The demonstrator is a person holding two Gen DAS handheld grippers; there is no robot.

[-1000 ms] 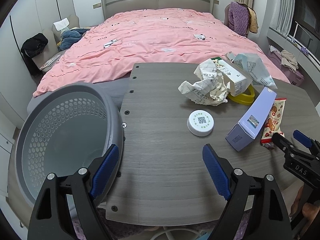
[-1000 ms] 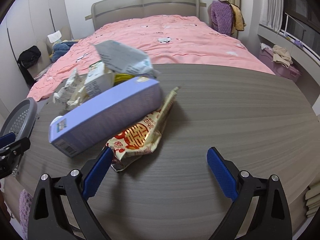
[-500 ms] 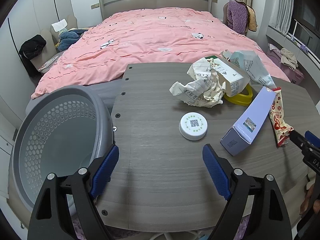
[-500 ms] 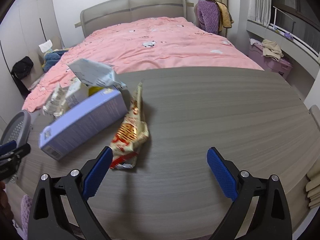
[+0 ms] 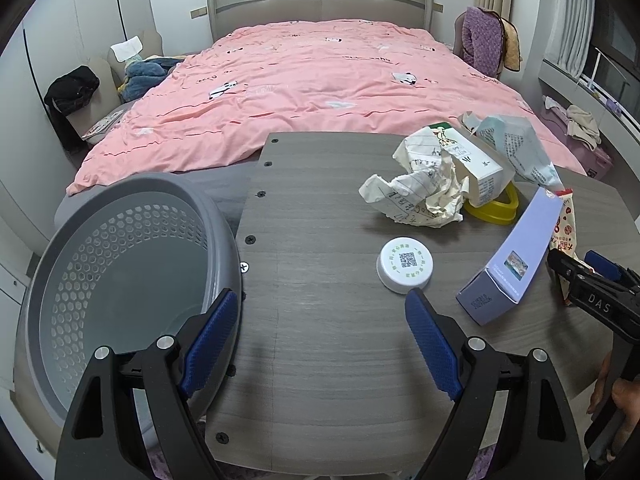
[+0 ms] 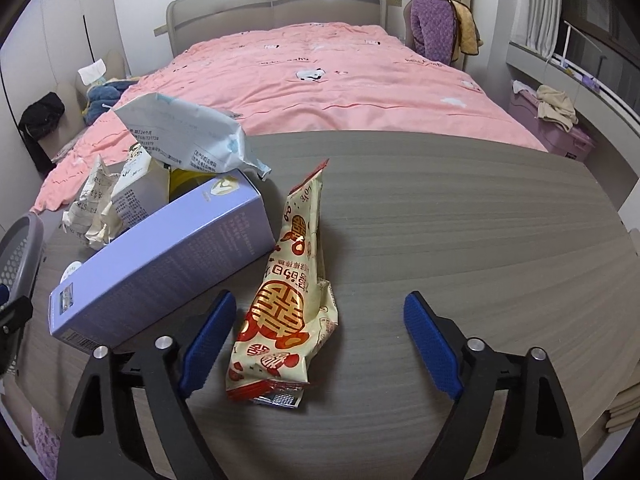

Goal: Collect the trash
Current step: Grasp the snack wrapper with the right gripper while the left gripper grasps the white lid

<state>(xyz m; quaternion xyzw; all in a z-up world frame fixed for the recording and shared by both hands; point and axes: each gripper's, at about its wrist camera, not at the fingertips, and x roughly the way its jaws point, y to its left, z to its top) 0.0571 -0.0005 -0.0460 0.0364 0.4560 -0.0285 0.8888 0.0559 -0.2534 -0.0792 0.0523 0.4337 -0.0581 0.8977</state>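
Note:
Trash lies on a grey wooden table point(image 5: 320, 208): a white round lid point(image 5: 404, 265), crumpled paper point(image 5: 420, 194), a milk carton point(image 5: 472, 164), a pale blue wrapper point(image 5: 516, 148), a lilac box point(image 5: 516, 256) and a red and cream snack bag point(image 6: 292, 292). A grey perforated basket point(image 5: 120, 280) stands at the table's left edge. My left gripper point(image 5: 322, 340) is open and empty, low over the table between basket and lid. My right gripper point(image 6: 316, 344) is open, with the near end of the snack bag between its fingers.
A bed with a pink cover point(image 5: 320, 80) lies beyond the table. A yellow ring-shaped thing point(image 5: 496, 208) sits under the carton. A chair with purple clothes point(image 6: 436, 32) stands at the back right. A purple bin point(image 6: 560, 136) sits under the window.
The right gripper has moved forward and left again, so the snack bag now lies between its fingers. The left view has shifted slightly; the right gripper shows nearer the box in it.

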